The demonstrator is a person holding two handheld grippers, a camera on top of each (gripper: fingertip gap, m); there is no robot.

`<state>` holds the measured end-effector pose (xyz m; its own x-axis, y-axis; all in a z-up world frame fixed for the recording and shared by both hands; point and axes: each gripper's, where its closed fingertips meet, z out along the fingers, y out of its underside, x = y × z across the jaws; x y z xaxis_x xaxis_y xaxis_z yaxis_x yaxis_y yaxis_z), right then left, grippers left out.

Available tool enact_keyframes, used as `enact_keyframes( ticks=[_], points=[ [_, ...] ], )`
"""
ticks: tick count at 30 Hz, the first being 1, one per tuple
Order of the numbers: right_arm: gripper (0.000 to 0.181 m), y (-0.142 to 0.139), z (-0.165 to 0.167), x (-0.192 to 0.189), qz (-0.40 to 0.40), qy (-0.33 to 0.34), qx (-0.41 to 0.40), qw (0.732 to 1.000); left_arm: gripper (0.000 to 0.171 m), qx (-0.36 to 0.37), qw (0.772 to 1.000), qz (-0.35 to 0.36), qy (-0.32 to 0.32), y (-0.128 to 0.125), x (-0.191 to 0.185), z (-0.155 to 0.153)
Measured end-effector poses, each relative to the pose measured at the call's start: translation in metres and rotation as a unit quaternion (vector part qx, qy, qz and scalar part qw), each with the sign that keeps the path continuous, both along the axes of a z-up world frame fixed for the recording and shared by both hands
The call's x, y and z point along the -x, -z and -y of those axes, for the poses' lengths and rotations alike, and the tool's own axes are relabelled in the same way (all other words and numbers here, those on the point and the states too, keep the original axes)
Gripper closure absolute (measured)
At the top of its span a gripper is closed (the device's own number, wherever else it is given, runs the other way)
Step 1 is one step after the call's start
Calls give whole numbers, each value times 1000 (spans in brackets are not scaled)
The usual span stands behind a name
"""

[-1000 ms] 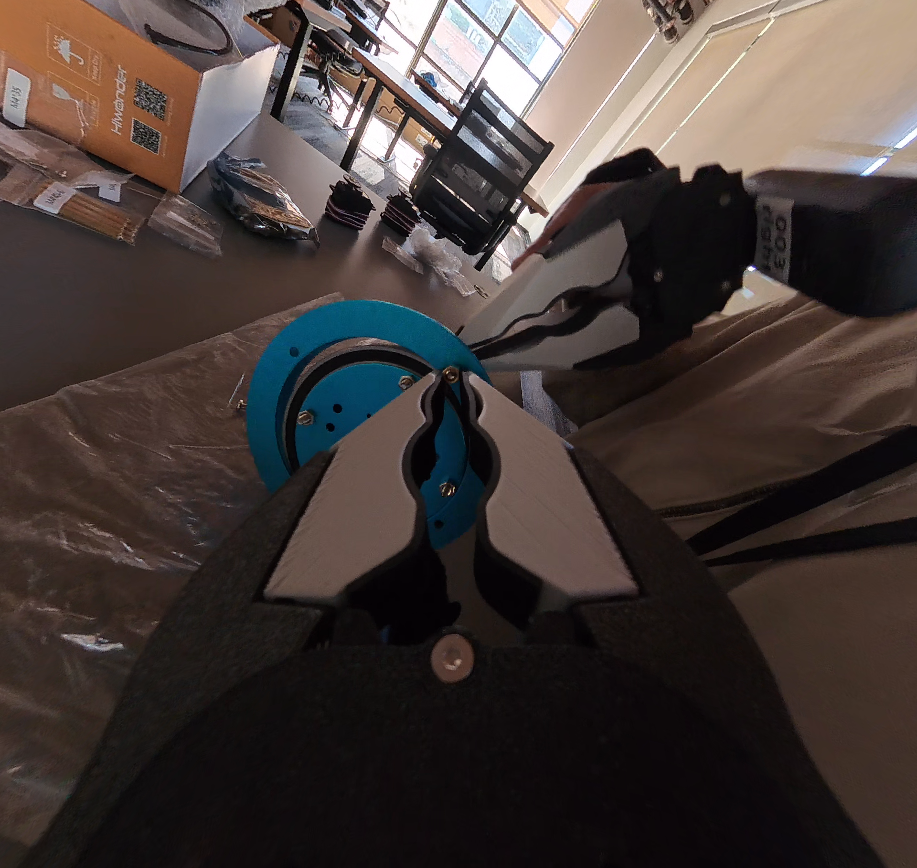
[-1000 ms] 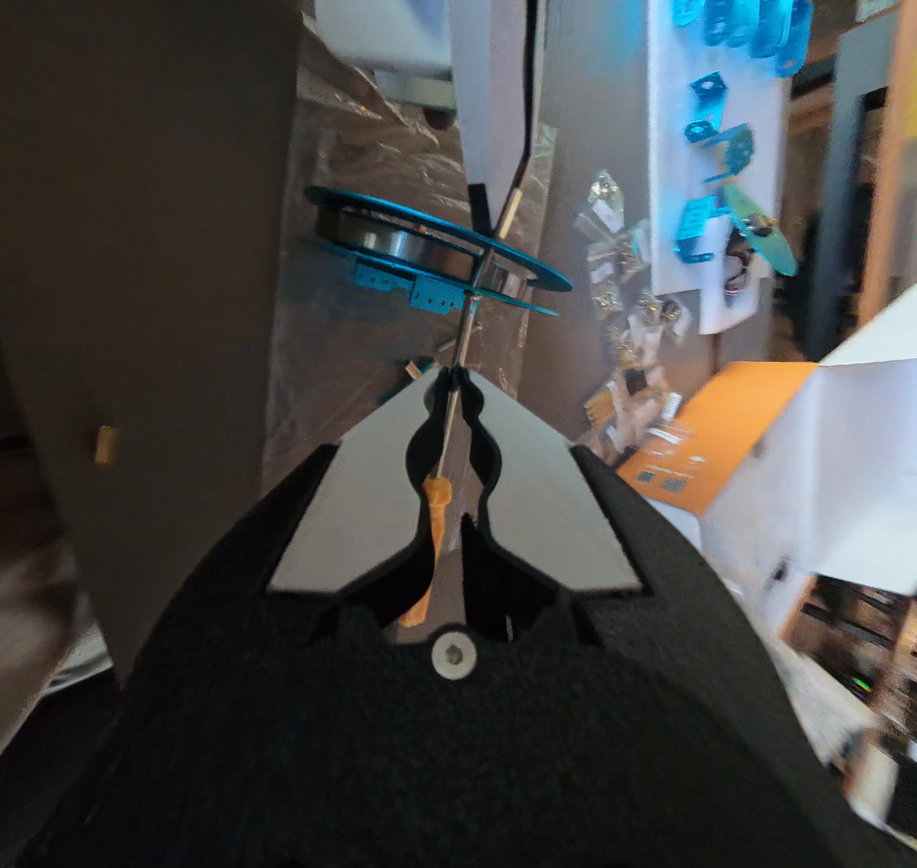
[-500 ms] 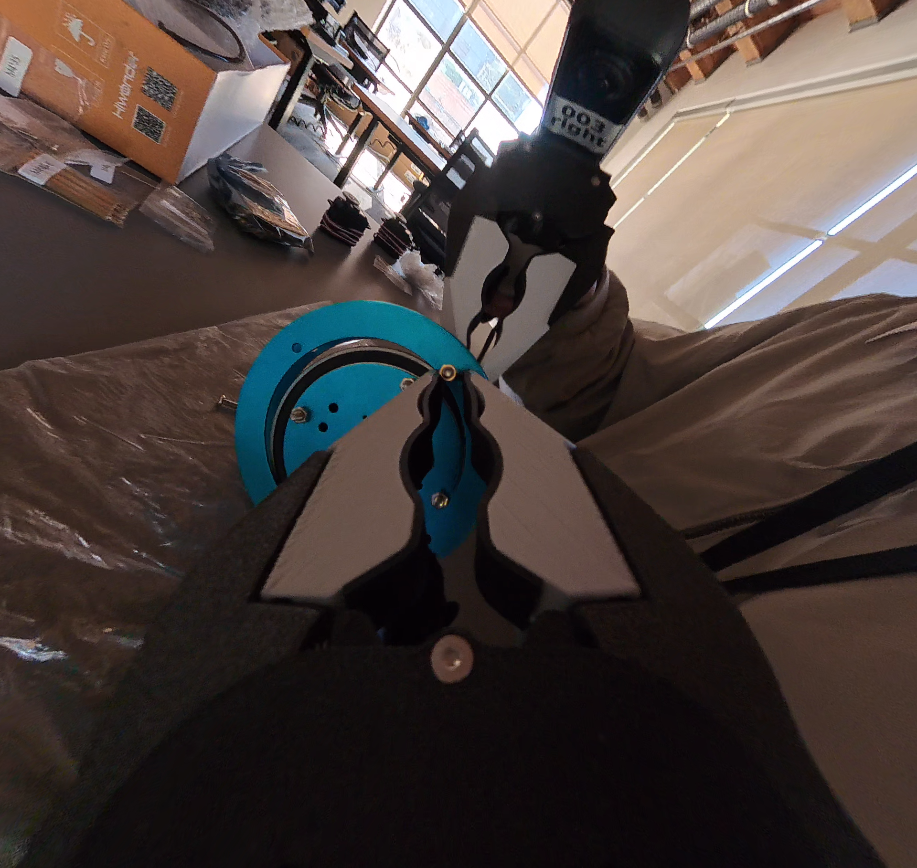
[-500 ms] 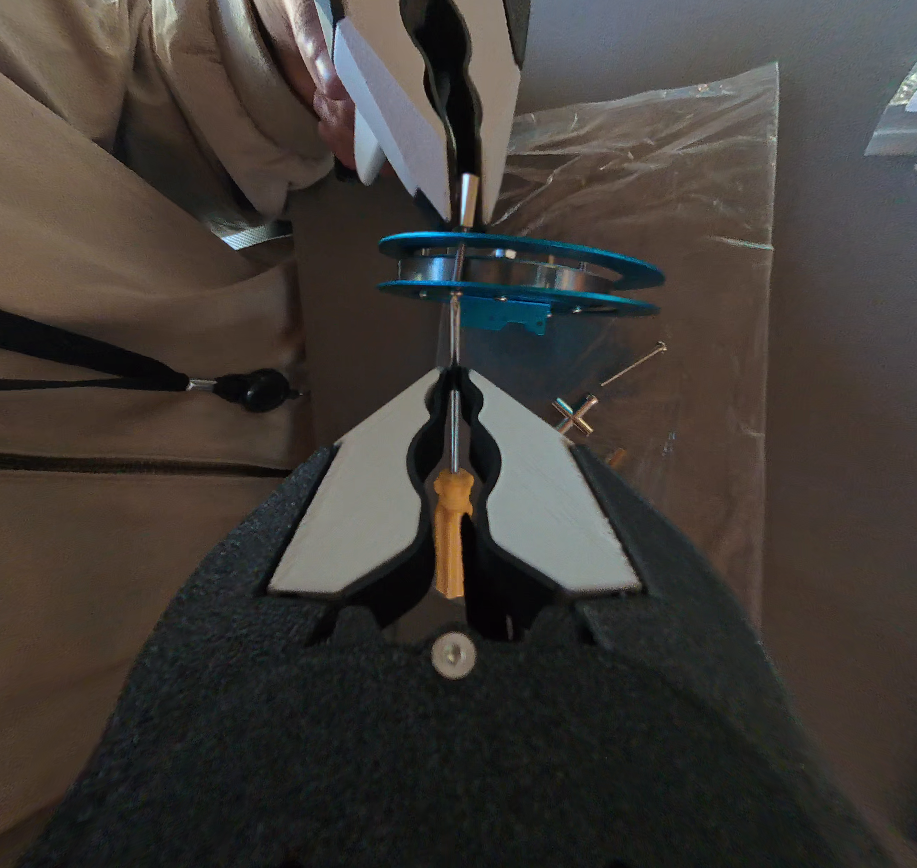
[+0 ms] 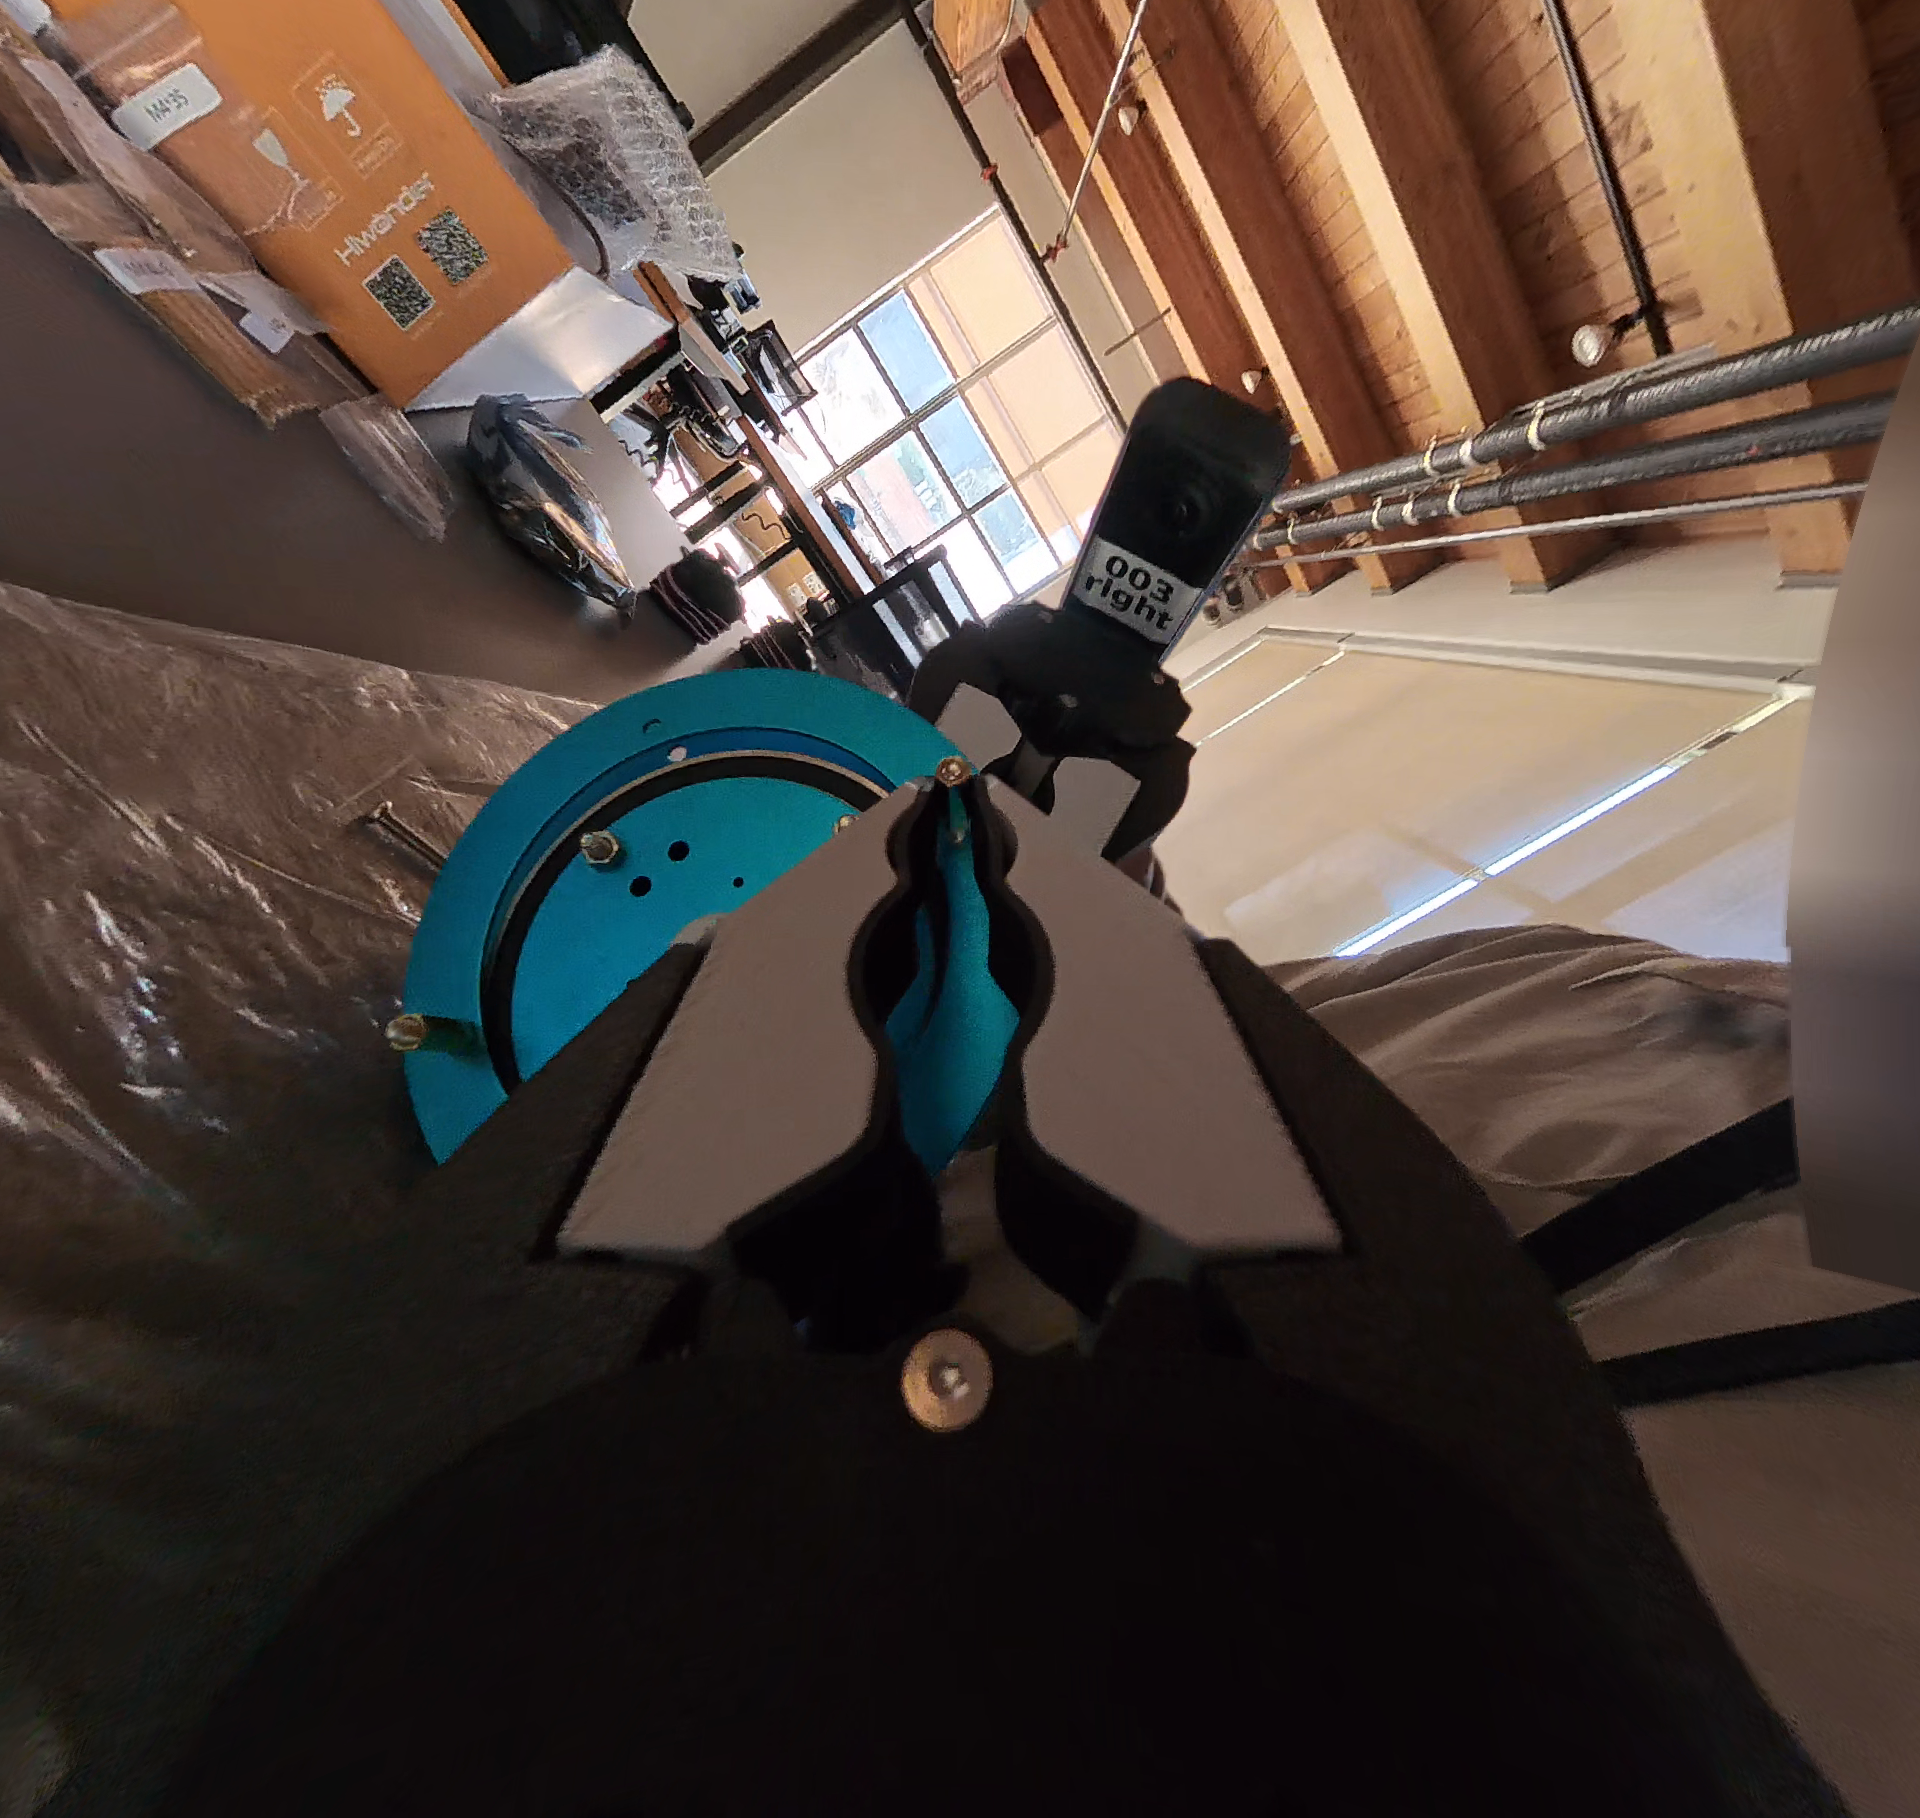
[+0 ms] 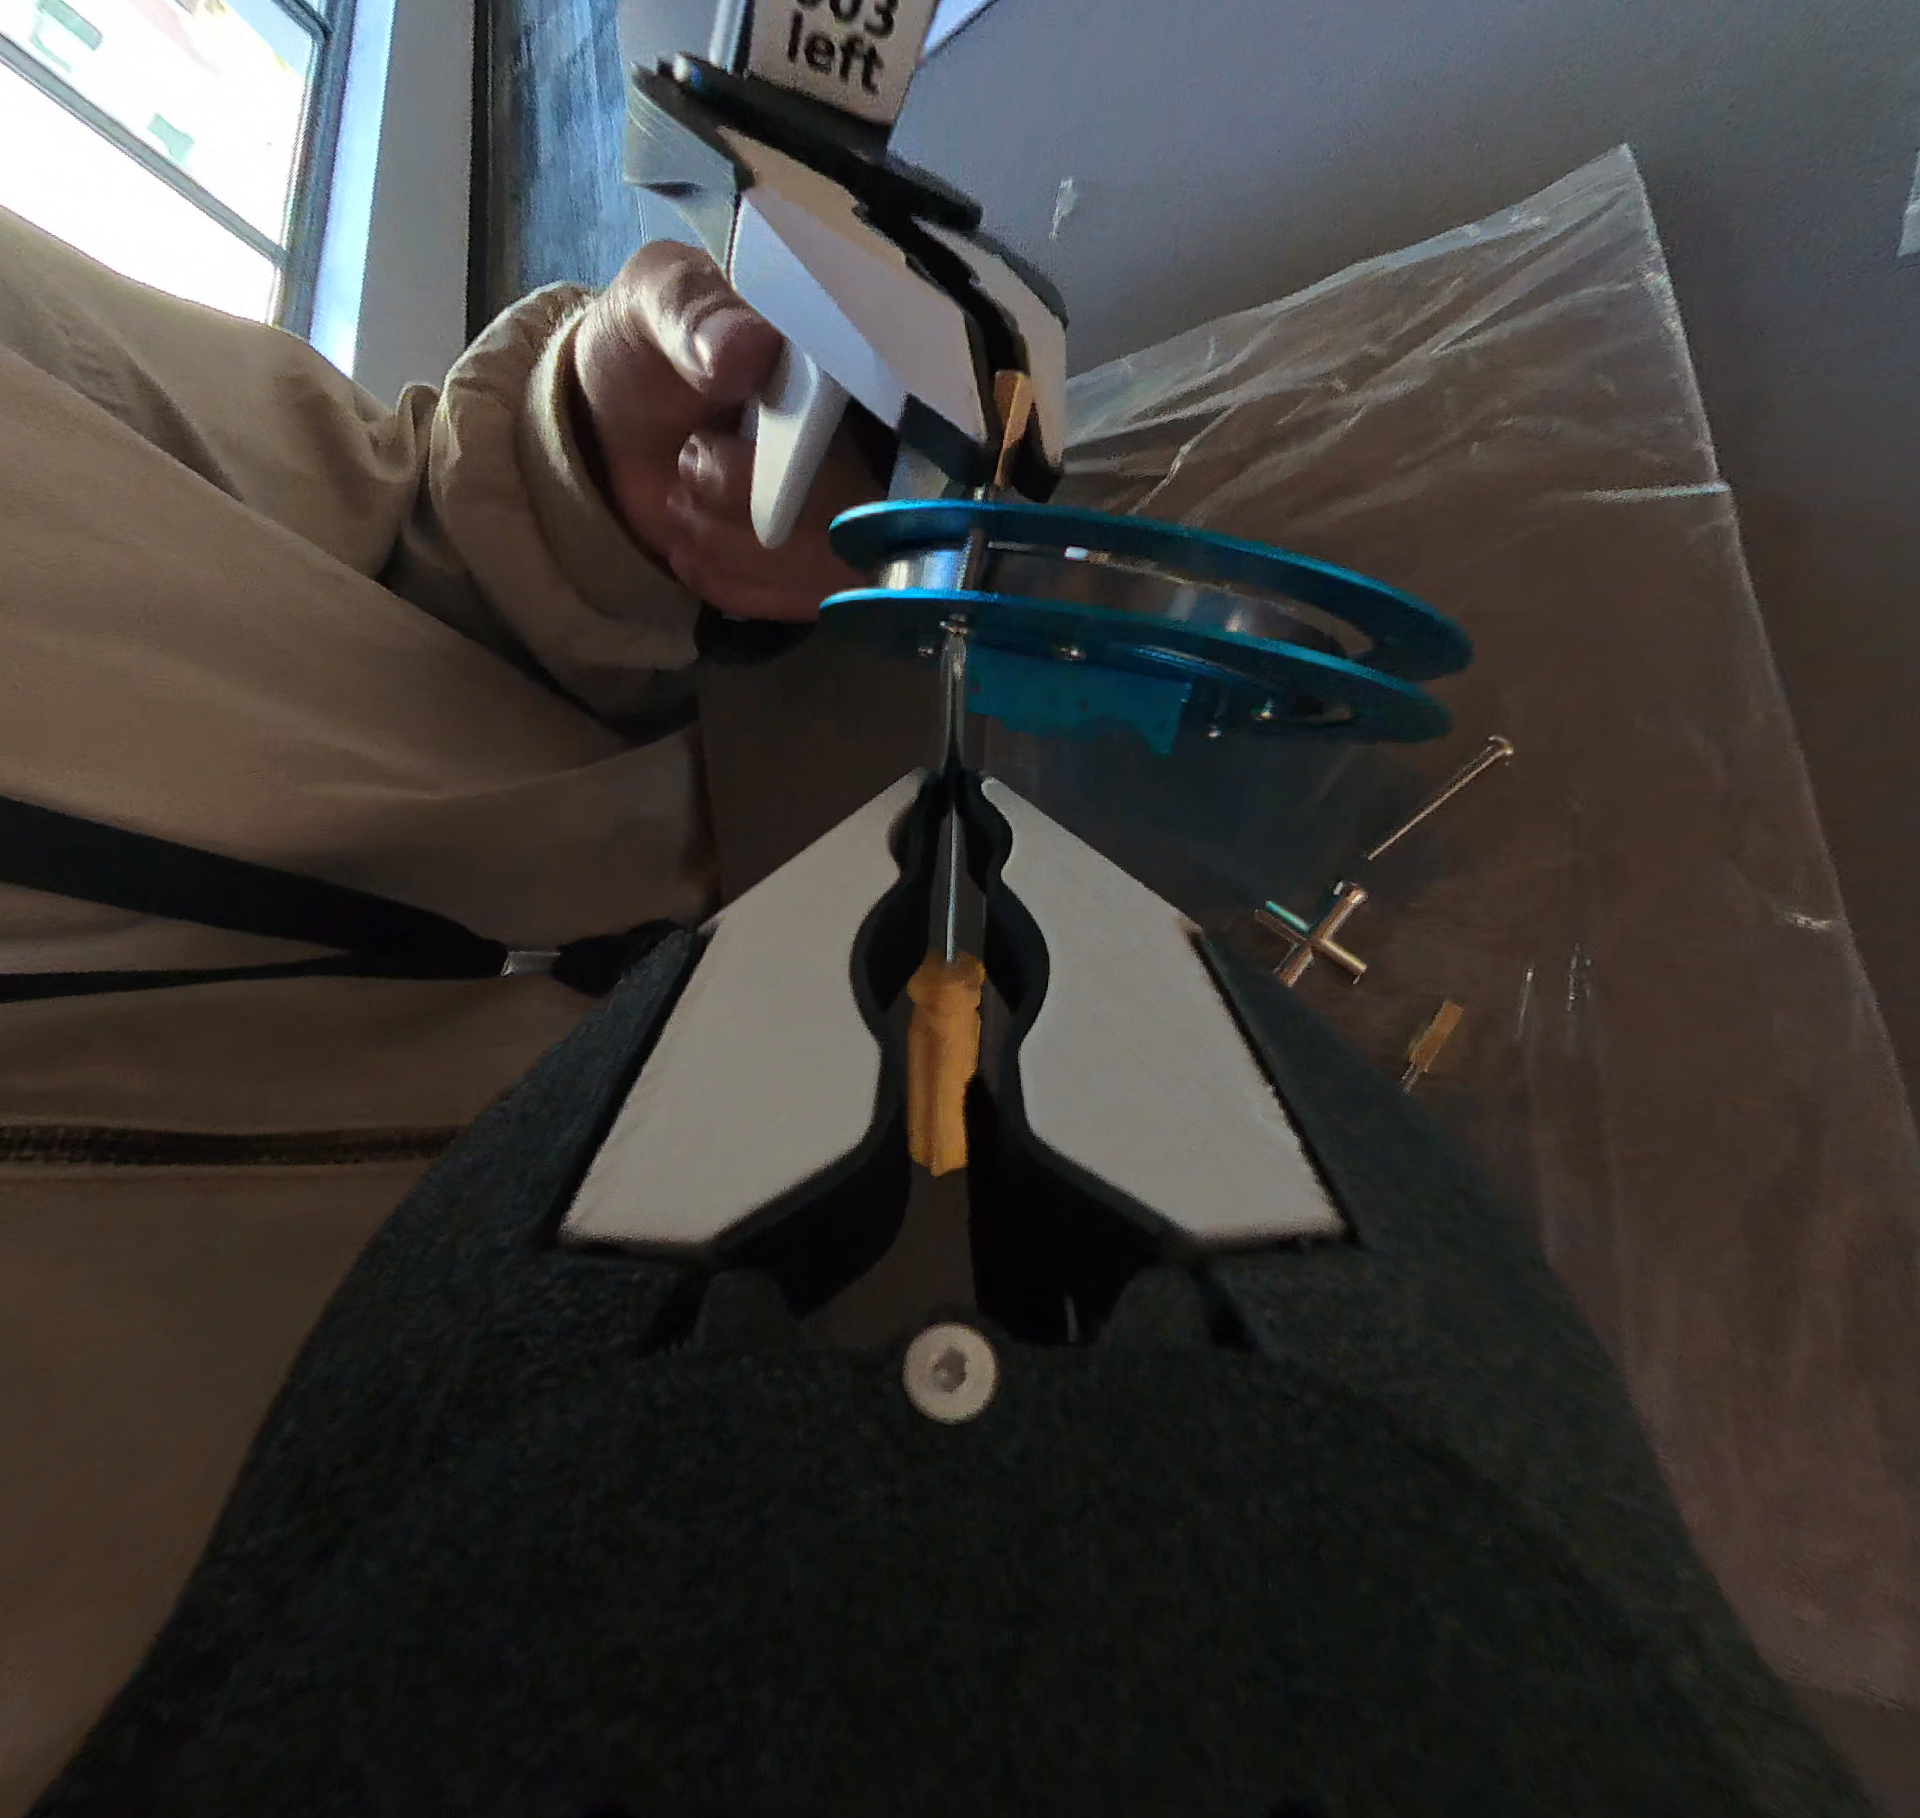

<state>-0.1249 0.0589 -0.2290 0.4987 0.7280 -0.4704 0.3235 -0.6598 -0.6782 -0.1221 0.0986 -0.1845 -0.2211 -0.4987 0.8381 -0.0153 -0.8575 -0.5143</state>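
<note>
R gripper (image 6: 954, 781) jaws pinch orange-handled screwdriver (image 6: 940, 1062), tip at blue disc assy (image 6: 1143, 615), 12 o'clock. L gripper (image 5: 951, 781) jaws clamp brass standoff (image 6: 1008, 412) on disc's rim.

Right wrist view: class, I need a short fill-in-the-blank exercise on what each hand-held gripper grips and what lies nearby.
1. The right hand-held gripper is shut on a screwdriver with a ____ handle.
2. The screwdriver tip meets the lower of two ____ discs.
3. The left hand-held gripper grips a brass ____ above the upper disc.
4. A cross-shaped tool lies on the plastic ____.

Missing words: orange; blue; standoff; sheet
</note>
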Motion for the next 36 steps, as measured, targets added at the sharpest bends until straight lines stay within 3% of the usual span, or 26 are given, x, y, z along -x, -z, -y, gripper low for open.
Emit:
enact_keyframes(
  ticks=[10,16,23,27,31,34,36],
  points=[
    [173,0,-5,-5,21,49,-149,987,168,-13,1000,-16,-1,2,-4,3],
    [174,1,-2,-5,-22,64,-124,990,168,-91,994,-51,5,3,-9,13],
    [179,3,3,-11,-15,69,-120,990,167,-107,992,-71,9,5,-16,17],
    [180,4,3,-13,-23,66,-74,995,168,-121,990,-75,5,5,-17,17],
    [180,-3,14,-8,-93,-3,4,996,168,-90,995,-34,32,1,-16,23],
    [180,-13,24,-6,-190,-60,119,973,169,-72,996,3,58,-3,-12,27],
    [181,-25,30,-3,-272,-95,211,934,169,-62,995,34,69,-10,-10,30]
  ],
)
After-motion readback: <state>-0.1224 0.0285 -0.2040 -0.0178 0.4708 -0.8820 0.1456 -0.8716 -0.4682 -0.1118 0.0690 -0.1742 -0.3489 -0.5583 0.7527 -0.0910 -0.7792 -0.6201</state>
